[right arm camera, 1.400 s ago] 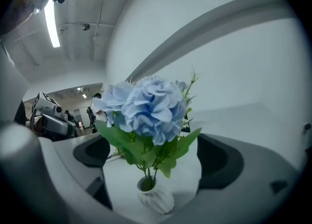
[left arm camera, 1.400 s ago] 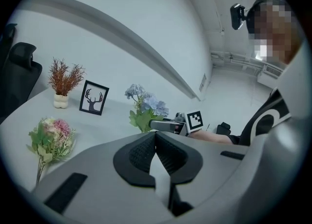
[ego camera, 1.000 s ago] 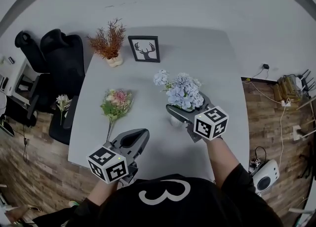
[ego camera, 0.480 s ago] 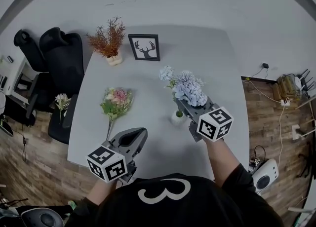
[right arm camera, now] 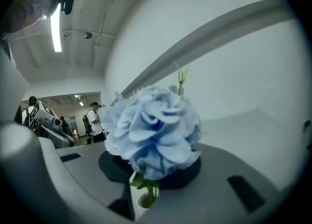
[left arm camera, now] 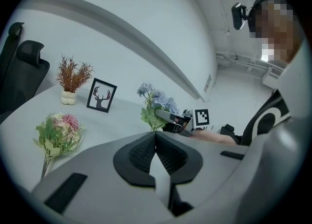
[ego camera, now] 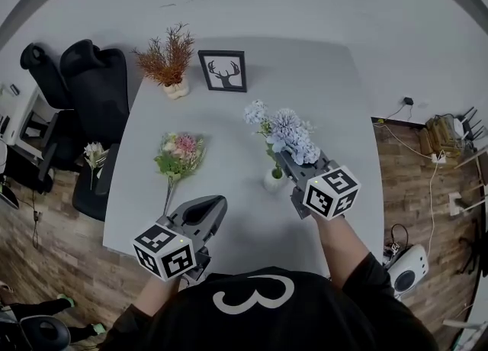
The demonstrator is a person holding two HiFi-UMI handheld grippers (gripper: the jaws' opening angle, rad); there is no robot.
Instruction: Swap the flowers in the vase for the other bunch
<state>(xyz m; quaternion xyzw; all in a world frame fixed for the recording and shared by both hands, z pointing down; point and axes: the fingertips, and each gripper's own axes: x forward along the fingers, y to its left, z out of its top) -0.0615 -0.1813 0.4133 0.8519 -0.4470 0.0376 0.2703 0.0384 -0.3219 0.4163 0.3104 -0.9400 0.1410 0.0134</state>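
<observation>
Watching the head view, I see the right gripper (ego camera: 280,159) held out nearly level over the bench (ego camera: 320,82), with the forearm coming in from the lower right. Its jaws have just been closing and now clamp the stems of the blue flowers (ego camera: 290,132), just under the blooms. The right gripper view shows those stems running down into the mouth of the white vase (ego camera: 274,182), which stands upright on the bench below the gripper.

My left gripper (ego camera: 217,203) hovers over the near left edge of the bench, tipped slightly down. Its jaws are pressed together with nothing between them. It points toward the pink bunch (ego camera: 181,152), which lies flat on the bench just beyond it, well apart from the vase.

At the far side of the grey bench stand a framed deer picture (ego camera: 223,72) and, beside it, a dried red plant (ego camera: 168,56) in a small pot. Black chairs (ego camera: 95,86) sit off the left edge on a wood floor (ego camera: 427,189).
</observation>
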